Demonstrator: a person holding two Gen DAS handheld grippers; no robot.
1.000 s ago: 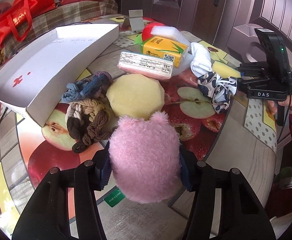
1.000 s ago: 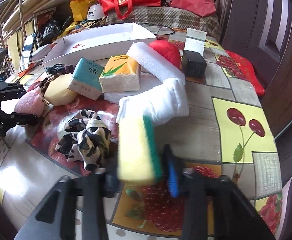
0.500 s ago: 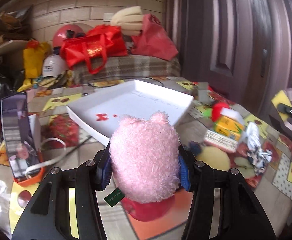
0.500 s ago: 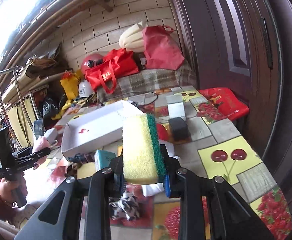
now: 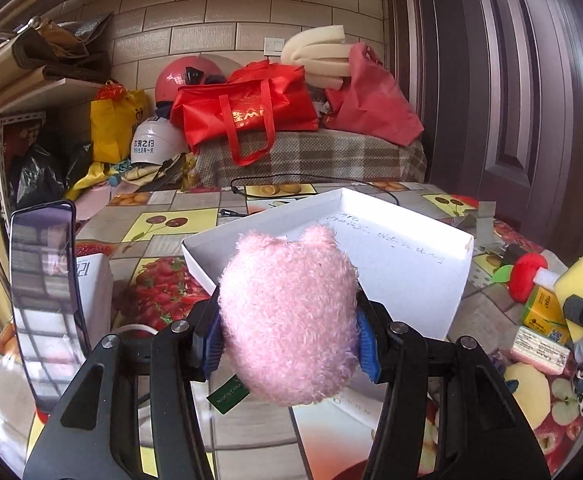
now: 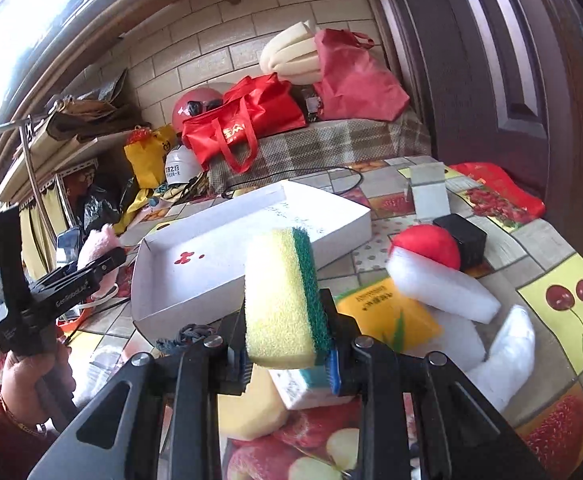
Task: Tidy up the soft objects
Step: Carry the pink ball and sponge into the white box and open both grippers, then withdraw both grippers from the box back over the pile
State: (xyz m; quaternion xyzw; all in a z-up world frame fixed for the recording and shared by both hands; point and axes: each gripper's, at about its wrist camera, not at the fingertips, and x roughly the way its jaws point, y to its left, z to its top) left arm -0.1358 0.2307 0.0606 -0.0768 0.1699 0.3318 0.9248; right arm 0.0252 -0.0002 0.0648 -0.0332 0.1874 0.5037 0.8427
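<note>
In the left wrist view, the left gripper point(image 5: 287, 340) pinches a pink plush toy point(image 5: 289, 316) at lower centre of the frame, held in front of the white box point(image 5: 411, 264) that sits open on the desk point(image 5: 163, 220). In the right wrist view, the right gripper point(image 6: 287, 354) clamps a yellow sponge with a green scouring side point(image 6: 281, 296) upright at frame centre, above a yellow tissue pack point(image 6: 387, 312) and white foam pieces point(image 6: 443, 288). The white box point(image 6: 219, 264) lies beyond the sponge, centre left. At far left, the left gripper point(image 6: 103, 260) appears with the pink toy.
</note>
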